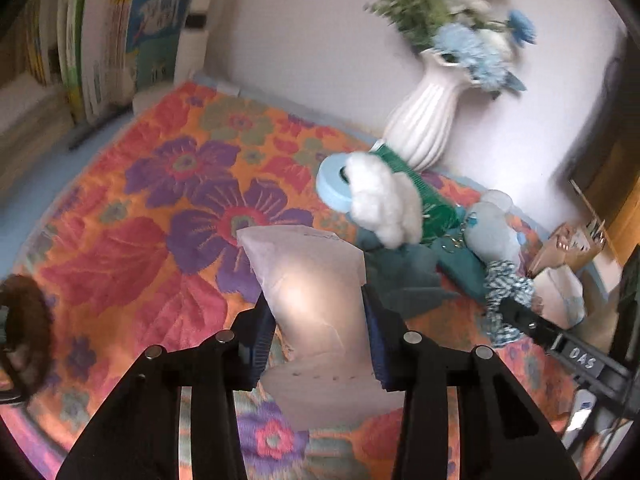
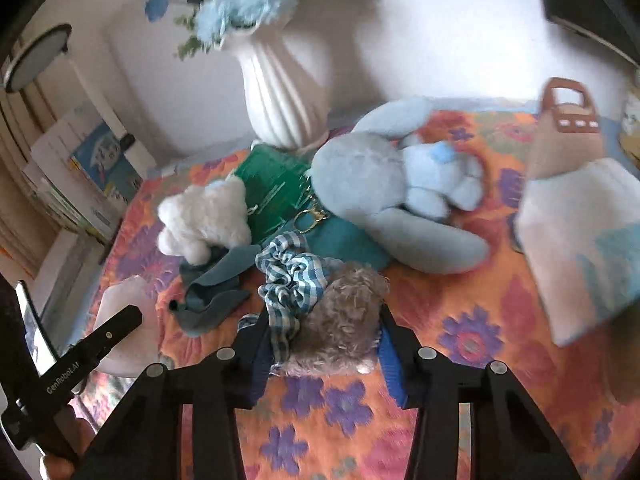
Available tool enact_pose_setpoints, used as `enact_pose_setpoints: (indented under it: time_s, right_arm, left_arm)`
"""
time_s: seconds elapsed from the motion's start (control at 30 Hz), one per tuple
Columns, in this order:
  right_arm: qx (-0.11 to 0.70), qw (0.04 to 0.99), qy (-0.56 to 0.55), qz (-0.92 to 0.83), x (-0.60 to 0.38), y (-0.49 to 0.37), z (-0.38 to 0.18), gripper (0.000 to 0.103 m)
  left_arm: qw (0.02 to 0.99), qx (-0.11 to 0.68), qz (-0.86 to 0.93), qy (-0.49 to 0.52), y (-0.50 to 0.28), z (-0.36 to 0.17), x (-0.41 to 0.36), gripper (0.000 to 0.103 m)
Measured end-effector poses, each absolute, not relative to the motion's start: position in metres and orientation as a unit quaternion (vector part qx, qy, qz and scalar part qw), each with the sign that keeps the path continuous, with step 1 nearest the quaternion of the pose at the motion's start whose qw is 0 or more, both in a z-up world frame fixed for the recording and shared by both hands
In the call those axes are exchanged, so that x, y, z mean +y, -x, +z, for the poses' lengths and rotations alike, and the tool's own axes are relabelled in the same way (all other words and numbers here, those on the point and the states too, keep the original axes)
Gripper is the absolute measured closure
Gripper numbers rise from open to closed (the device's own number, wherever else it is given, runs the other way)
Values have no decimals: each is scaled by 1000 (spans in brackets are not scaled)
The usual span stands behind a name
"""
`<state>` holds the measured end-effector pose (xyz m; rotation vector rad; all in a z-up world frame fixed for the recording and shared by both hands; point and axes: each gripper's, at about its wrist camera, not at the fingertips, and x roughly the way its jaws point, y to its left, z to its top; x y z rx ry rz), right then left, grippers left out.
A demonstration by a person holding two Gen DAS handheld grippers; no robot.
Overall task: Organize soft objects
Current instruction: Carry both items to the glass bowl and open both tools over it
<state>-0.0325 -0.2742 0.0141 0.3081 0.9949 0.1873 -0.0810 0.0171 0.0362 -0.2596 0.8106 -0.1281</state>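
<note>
My left gripper (image 1: pixel 318 300) is shut on a soft, white, translucent pouch (image 1: pixel 316 280) held just over the floral blanket (image 1: pixel 140 220). My right gripper (image 2: pixel 324 316) is shut on a fuzzy beige scrunchie (image 2: pixel 344 320) and a blue-and-white checked scrunchie (image 2: pixel 292 276) bunched together. Beyond them lie a white plush (image 2: pixel 204 216), a light blue plush rabbit (image 2: pixel 400 192), a crumpled teal cloth (image 2: pixel 212 288) and a teal pouch (image 2: pixel 344 240). In the left wrist view the white plush (image 1: pixel 384 200) rests against a pale blue tape roll (image 1: pixel 334 184).
A white ribbed vase (image 2: pixel 280 92) with blue flowers stands at the back wall, with a green box (image 2: pixel 276 192) in front of it. Books (image 1: pixel 100 48) line the left side. A white bag with a brown handle (image 2: pixel 580 240) sits on the right. A brown fuzzy thing (image 1: pixel 28 320) is at the left edge.
</note>
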Motion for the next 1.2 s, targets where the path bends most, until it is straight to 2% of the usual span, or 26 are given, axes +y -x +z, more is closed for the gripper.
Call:
enact_pose_setpoints:
  time_s: [0.2,0.43,0.73,1.2]
  right_arm:
    - [464,867,-163,79,-292,72,33,58]
    - [451,882,-127,53,-317,133,58,58]
    - [446,880,-155,-43,-408,191,70,58]
    - [414,881,-175,-150,-512,244,86,58]
  left_arm:
    - [909,390,-104,106,106,56,-13,65]
    - [898,393,-179,86,134,65,-76,65]
    - [875,404,-267,-14,176,66,-206,65]
    - [859,370,-343,-90,216,91,-303,65]
